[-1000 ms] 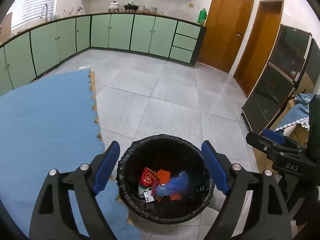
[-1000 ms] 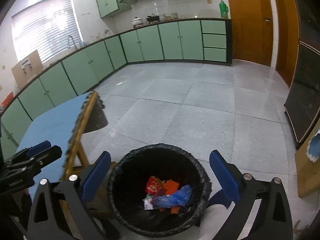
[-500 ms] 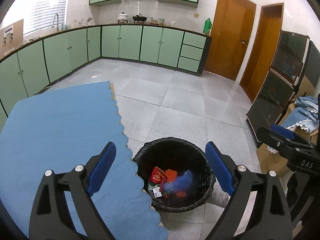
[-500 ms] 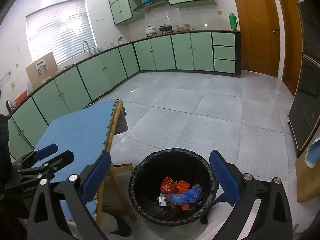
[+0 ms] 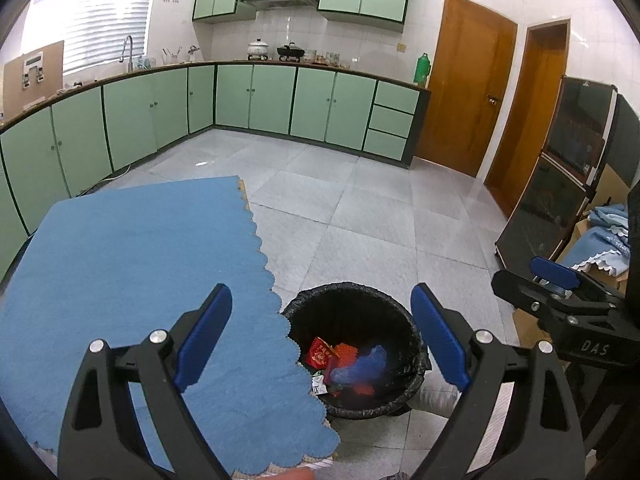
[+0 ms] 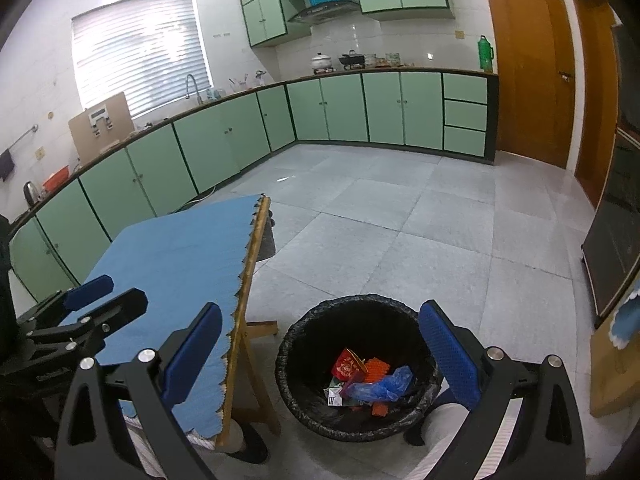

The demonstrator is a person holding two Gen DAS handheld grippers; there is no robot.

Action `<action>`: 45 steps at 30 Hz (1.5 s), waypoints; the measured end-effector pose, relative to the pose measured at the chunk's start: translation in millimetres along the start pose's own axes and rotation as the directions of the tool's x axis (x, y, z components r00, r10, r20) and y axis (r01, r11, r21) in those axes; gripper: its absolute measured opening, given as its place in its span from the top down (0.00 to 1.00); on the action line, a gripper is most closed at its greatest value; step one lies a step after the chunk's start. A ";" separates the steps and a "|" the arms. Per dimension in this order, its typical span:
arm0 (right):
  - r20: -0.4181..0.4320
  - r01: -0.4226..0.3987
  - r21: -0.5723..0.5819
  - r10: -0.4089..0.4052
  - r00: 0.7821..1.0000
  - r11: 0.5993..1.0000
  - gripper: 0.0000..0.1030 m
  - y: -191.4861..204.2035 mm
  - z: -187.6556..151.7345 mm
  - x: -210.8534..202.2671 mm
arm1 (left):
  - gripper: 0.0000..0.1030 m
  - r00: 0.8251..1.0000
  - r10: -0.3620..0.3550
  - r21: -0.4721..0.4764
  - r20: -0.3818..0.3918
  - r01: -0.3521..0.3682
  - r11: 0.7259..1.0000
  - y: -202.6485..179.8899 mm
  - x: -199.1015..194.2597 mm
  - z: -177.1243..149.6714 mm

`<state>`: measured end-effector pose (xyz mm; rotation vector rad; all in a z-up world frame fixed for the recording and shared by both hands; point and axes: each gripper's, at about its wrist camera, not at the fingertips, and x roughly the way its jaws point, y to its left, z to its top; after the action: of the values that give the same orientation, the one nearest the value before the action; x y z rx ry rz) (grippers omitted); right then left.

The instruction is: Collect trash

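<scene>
Both my grippers, left and right, gape empty above round black-lined bin; red, orange, blue wrappers inside, so drop looks done.

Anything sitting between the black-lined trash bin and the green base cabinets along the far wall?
Nothing: only bare grey floor tiles run from the black-lined trash bin to the green base cabinets. The right wrist view shows the whole stretch.

- Left tongs: black angular frame arms, flat blue pads, round silver screws at the pivots.
- Right tongs: same black frame, textured blue pads, silver screws; pale "DAS" lettering on its body.
</scene>
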<state>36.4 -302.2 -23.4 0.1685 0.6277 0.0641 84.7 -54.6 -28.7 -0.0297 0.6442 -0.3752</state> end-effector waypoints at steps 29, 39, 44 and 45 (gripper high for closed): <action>0.058 -0.040 -0.080 0.044 0.997 0.996 0.06 26.6 8.1 -19.9 | 0.14 0.996 0.046 -0.013 0.075 -0.045 0.999 8.4 -31.6 5.6; 0.062 -0.043 -0.086 0.049 0.997 0.995 0.06 29.0 8.7 -21.0 | 0.15 0.995 0.052 -0.011 0.085 -0.052 0.999 10.3 -36.6 4.5; 0.063 -0.044 -0.085 0.049 0.997 0.995 0.06 29.5 8.9 -21.1 | 0.14 0.995 0.055 -0.009 0.087 -0.055 0.998 8.0 -37.0 4.5; 0.064 -0.044 -0.085 0.050 0.997 0.995 0.06 29.3 9.2 -21.3 | 0.14 0.995 0.055 -0.009 0.087 -0.055 0.998 8.2 -37.1 4.6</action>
<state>24.3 -276.9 1.4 0.1041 0.5543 0.1295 62.9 -34.4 -4.7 -0.0347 0.5584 -0.3167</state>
